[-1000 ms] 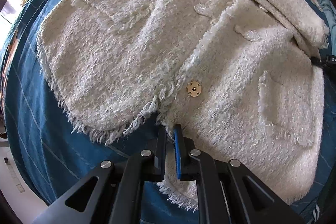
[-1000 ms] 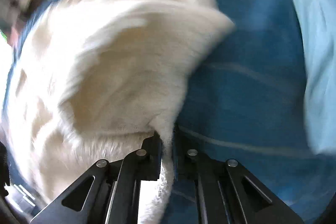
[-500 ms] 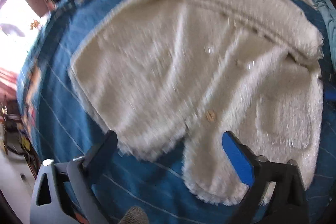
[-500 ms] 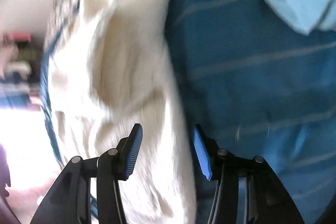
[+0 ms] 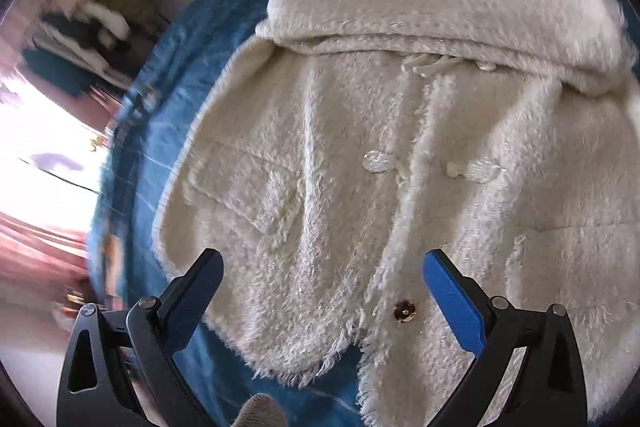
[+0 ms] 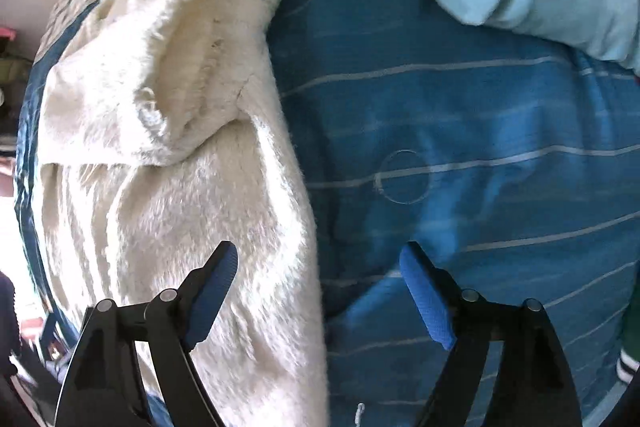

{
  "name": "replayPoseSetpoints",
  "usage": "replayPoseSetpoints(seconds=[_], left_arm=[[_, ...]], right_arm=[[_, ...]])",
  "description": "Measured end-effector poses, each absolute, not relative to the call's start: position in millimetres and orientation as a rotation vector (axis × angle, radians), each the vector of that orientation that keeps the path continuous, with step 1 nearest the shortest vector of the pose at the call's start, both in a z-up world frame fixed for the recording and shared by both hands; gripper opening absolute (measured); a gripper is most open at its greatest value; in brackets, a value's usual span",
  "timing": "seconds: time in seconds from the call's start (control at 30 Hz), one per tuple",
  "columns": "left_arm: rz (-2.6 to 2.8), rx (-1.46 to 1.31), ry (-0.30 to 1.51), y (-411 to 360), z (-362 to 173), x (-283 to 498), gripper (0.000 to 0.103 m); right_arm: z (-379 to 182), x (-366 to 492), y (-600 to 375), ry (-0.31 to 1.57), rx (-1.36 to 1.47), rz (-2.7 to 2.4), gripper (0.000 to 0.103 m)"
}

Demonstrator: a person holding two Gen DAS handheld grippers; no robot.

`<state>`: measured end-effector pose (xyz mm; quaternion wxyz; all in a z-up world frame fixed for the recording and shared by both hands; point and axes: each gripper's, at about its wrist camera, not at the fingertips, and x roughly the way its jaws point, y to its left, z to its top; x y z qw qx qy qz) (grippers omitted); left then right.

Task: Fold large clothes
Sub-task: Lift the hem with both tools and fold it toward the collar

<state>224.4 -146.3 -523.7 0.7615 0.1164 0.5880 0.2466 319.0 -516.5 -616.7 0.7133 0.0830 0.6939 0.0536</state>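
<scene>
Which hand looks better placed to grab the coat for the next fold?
Probably the left: its open tool hangs right over the coat hem. The right tool, also open, straddles the coat's side edge.

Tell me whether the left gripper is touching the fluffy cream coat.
Apart. The left wrist view shows the left gripper wide open above the coat, gripping nothing.

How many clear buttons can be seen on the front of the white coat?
3. One clear button lies left of the front opening, one right of it, and one just under the folded sleeve. More may be hidden beneath that fold.
</scene>
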Motion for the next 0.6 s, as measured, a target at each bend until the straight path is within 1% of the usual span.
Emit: replayPoseSetpoints(seconds=[0.07, 0.13, 0.23, 0.37, 0.43, 0.53, 0.6], left_arm=[[0.576, 0.359, 1.259, -172, -519, 226, 0.102], [0.615, 0.540, 1.206, -212, -514, 225, 0.102], [0.620, 0.654, 1.181, -272, -511, 217, 0.102], [0.576, 0.655, 1.218, -345, -509, 206, 0.102], [0.557, 0.653, 1.239, -376, -512, 200, 0.102], [0.542, 0.693, 1.278, -420, -532, 190, 0.102], [0.546, 0.697, 1.309, -431, -548, 189, 0.102]], right_arm=[[-610, 307, -531, 1.525, 0.176, 0.099, 0.085], [-603, 291, -558, 1.519, 0.134, 0.053, 0.085], [-603, 272, -609, 1.528, 0.111, 0.005, 0.085], [-606, 246, -678, 1.569, 0.120, -0.026, 0.086], [-607, 234, -738, 1.584, 0.119, -0.042, 0.086], [-614, 231, -769, 1.600, 0.112, -0.060, 0.086], [-618, 230, -800, 1.609, 0.122, -0.067, 0.086]])
